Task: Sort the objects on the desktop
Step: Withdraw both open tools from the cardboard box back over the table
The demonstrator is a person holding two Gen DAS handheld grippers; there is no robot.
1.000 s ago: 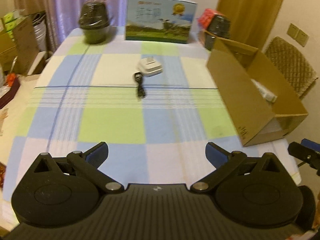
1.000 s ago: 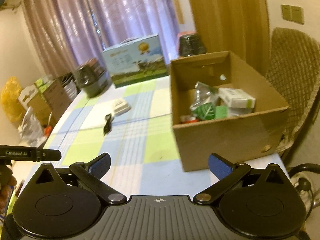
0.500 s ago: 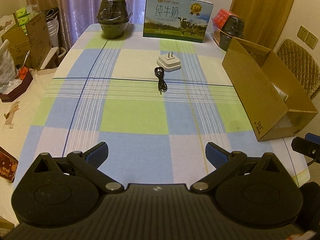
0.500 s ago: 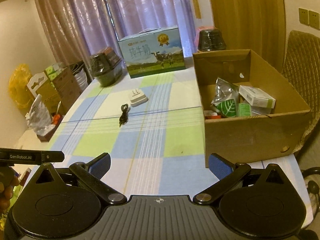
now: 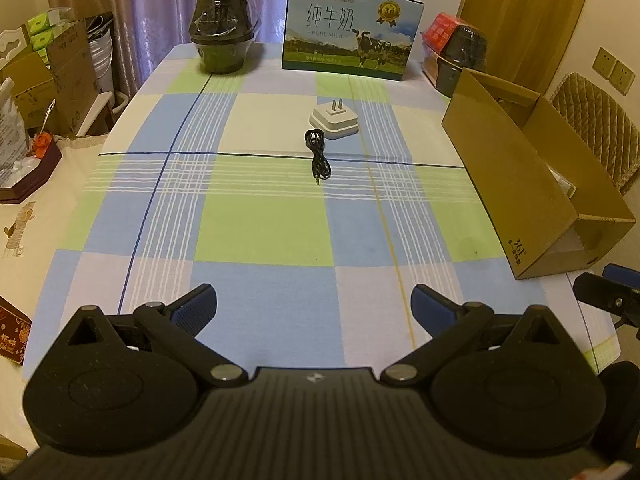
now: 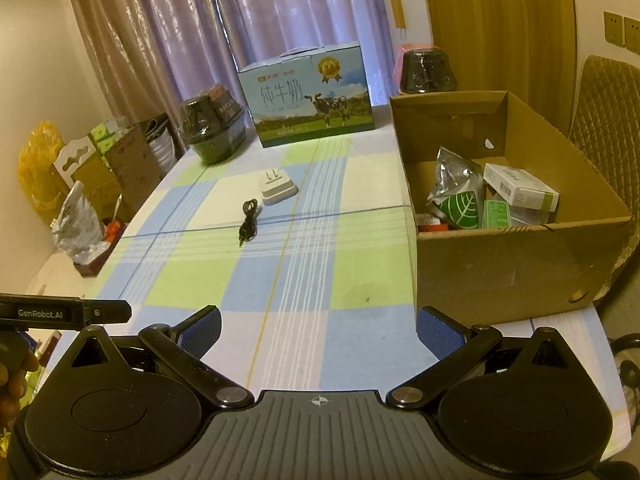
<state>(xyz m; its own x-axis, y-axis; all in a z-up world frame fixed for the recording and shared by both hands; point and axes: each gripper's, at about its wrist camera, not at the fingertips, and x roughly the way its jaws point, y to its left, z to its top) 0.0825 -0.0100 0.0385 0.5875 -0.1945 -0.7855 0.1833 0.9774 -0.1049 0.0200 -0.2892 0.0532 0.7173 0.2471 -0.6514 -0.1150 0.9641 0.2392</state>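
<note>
A white plug adapter [image 5: 334, 121] [image 6: 278, 190] lies prongs-up near the middle of the checked tablecloth, with a short coiled black cable [image 5: 318, 155] [image 6: 248, 221] just in front of it. At the right stands an open cardboard box [image 5: 520, 200] [image 6: 516, 260] holding a silver-green pouch [image 6: 456, 196], a white carton [image 6: 520, 190] and other small packs. My left gripper [image 5: 313, 310] is open over the table's near edge, well short of the cable. My right gripper [image 6: 318, 334] is also open and empty, near the box's front corner.
A milk carton box [image 5: 352, 36] stands at the table's far edge, with a dark wrapped pot [image 5: 222, 38] to its left and another [image 5: 462, 58] behind the cardboard box. Cartons and bags [image 5: 48, 80] crowd the floor on the left. A woven chair [image 6: 608, 128] stands to the right.
Both views have swung and steadied; the adapter and cable now sit nearer the centre of each view. Both grippers stay open and empty. Nothing on the table has moved.
</note>
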